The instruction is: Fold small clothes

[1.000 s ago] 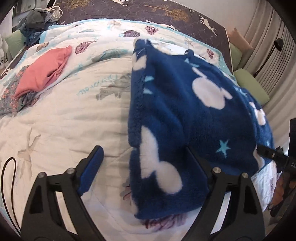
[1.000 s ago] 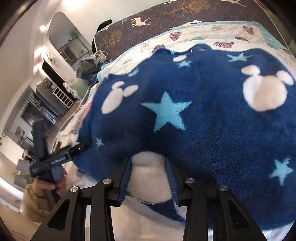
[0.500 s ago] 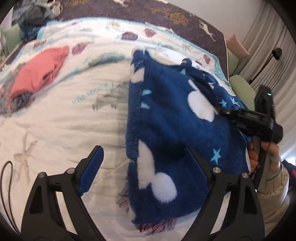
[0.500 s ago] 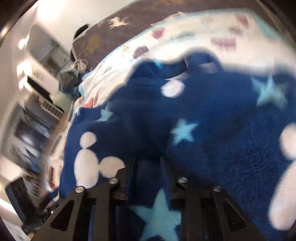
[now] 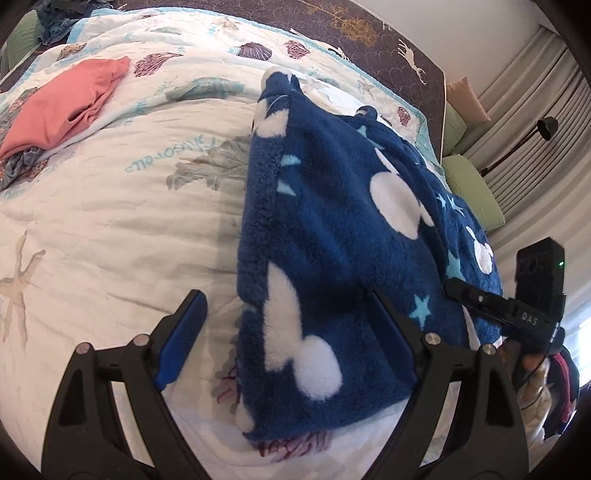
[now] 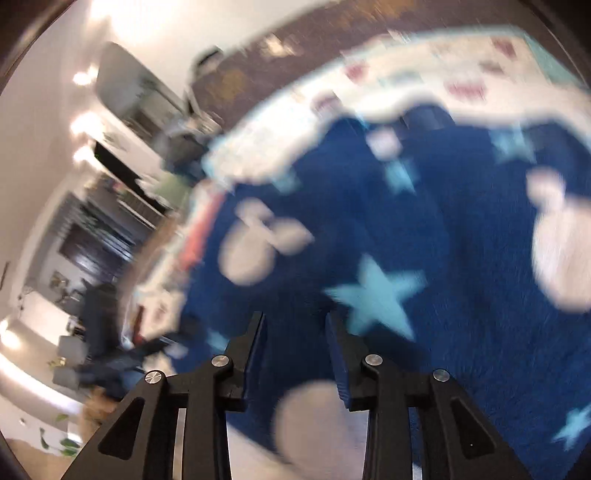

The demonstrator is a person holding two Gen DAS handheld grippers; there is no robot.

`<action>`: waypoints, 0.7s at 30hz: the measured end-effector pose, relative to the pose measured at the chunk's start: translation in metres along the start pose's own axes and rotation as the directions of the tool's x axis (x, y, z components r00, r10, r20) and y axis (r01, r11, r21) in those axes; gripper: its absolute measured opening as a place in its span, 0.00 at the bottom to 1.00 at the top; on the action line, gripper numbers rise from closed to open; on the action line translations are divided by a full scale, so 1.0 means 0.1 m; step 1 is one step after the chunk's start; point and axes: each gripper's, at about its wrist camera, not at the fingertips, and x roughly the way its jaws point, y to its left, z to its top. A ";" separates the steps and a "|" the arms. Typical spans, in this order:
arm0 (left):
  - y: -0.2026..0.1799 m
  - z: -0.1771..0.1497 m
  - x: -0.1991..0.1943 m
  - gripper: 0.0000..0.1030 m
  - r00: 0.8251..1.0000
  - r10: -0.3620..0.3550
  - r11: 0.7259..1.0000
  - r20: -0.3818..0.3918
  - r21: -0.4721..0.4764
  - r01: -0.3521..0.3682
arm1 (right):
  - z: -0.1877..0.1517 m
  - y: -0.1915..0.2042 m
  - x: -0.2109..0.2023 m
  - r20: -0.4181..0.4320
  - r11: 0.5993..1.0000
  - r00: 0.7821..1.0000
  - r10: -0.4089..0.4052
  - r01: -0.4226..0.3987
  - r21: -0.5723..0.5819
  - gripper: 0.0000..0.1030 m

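Note:
A dark blue fleece garment [image 5: 332, 236] with white mouse heads and pale blue stars lies folded over on the white quilt [image 5: 110, 229]. My left gripper [image 5: 284, 314] is wide open, its right finger resting against the fleece's near end and its left finger over bare quilt. The right gripper's body [image 5: 517, 314] shows at the fleece's right edge in the left wrist view. The right wrist view is blurred; there the right gripper [image 6: 295, 343] hovers over the fleece [image 6: 424, 240] with its jaws a small way apart and nothing clearly pinched.
A folded pink garment [image 5: 62, 107] lies on a patterned cloth at the quilt's far left. A dark mattress edge [image 5: 369, 33] runs along the back. Green cushions [image 5: 472, 192] and a floor lamp [image 5: 543, 127] stand at the right.
My right gripper has let go of the fleece edge it carried across and has drawn back to the right. The fleece now lies folded narrower. My left gripper has stayed open in place.

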 end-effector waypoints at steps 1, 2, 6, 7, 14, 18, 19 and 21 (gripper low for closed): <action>-0.01 -0.01 -0.02 0.85 1.000 0.002 1.000 0.000 0.008 -0.002 | -0.04 -0.07 0.05 0.009 0.999 1.000 0.023 -0.023 0.033 0.28; -0.02 -0.03 -0.05 0.85 1.000 0.002 1.000 0.003 0.017 -0.002 | -0.06 -0.09 0.00 0.038 0.997 0.998 0.042 -0.044 0.061 0.28; 0.01 -0.02 -0.13 0.85 1.000 0.007 1.000 0.021 0.018 -0.008 | -0.10 0.08 -0.24 0.067 0.999 0.998 0.003 -0.005 0.035 0.32; 0.03 0.00 -0.14 0.85 1.000 0.006 1.000 0.025 0.010 -0.006 | -0.12 0.14 -0.28 0.066 1.000 0.998 0.003 -0.003 0.003 0.33; 0.05 0.38 -0.11 0.85 0.999 0.000 1.000 0.038 0.007 0.000 | -0.52 0.65 -0.33 0.024 0.966 0.999 -0.040 0.045 -0.253 0.54; 0.03 0.73 -0.15 0.85 0.997 0.034 0.998 0.065 0.054 -0.038 | -0.74 1.01 -0.15 0.025 0.886 0.989 -0.144 0.140 -0.441 0.63; 0.05 0.79 -0.15 0.85 0.997 0.038 0.998 0.067 0.054 -0.042 | -0.80 1.14 -0.09 0.046 0.845 0.983 -0.178 0.176 -0.505 0.67; 0.10 0.91 -0.20 0.85 0.996 0.049 0.998 0.076 0.043 -0.052 | -0.93 1.37 0.00 0.093 0.760 0.973 -0.211 0.223 -0.611 0.73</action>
